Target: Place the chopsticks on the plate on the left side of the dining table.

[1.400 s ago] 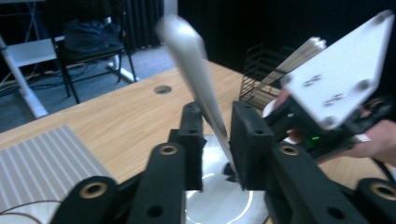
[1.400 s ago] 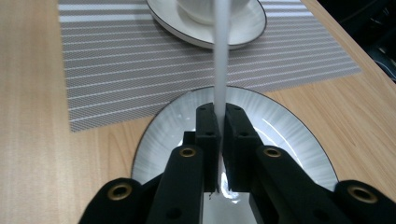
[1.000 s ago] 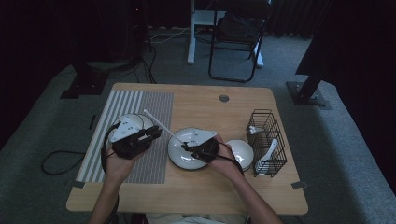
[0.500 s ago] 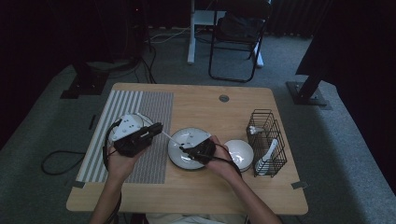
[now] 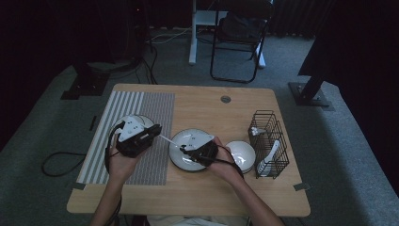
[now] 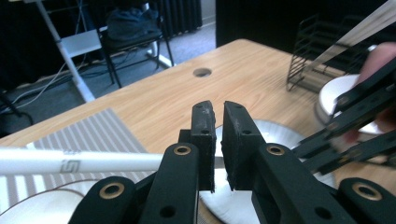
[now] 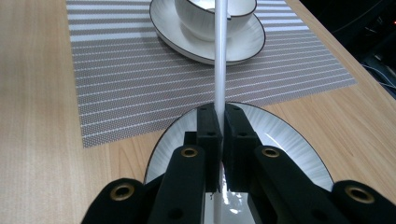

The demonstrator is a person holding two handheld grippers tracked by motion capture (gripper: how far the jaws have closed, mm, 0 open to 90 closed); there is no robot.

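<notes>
Over the white plate (image 5: pixel 181 149) at the table's middle, my right gripper (image 5: pixel 188 151) is clamped on one end of a white chopstick (image 7: pixel 220 56). Left of that plate, above the striped placemat (image 5: pixel 141 106), my left gripper (image 5: pixel 156 133) has just pinched its jaws narrow onto the stick's other end, beside the bowl on its saucer (image 7: pixel 212 35). Right of the plate stands a wire rack (image 5: pixel 268 143).
</notes>
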